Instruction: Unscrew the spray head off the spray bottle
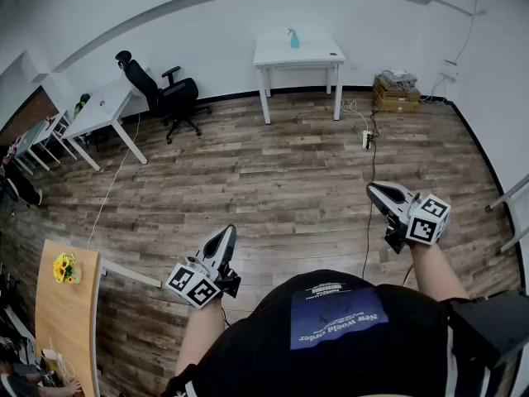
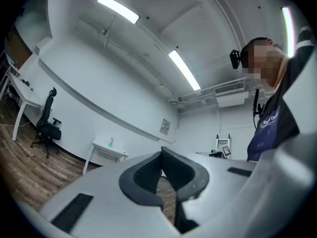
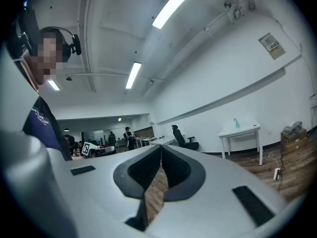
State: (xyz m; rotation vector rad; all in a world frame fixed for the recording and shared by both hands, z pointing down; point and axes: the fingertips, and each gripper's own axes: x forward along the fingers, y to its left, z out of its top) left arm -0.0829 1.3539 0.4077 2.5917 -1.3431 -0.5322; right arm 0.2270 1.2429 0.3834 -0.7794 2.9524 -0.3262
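**Office floor wide open, bottle at far wall, task not begun**

Brown wood-plank floor (image 1: 273, 172) lies between the person and the white rectangular table (image 1: 318, 55) against the back wall. The small teal plastic spray bottle (image 1: 293, 39) stands upright on it, spray head on, well away from both tools. Left gripper (image 1: 228, 231) and right gripper (image 1: 373, 189) are held near the body, jaws fully together, nothing in either.

Step, as I judge it: approach. Next: walk over, open both, one clamps the body, the other turns the head.

Black office chair (image 1: 165, 93) sits left of the table.
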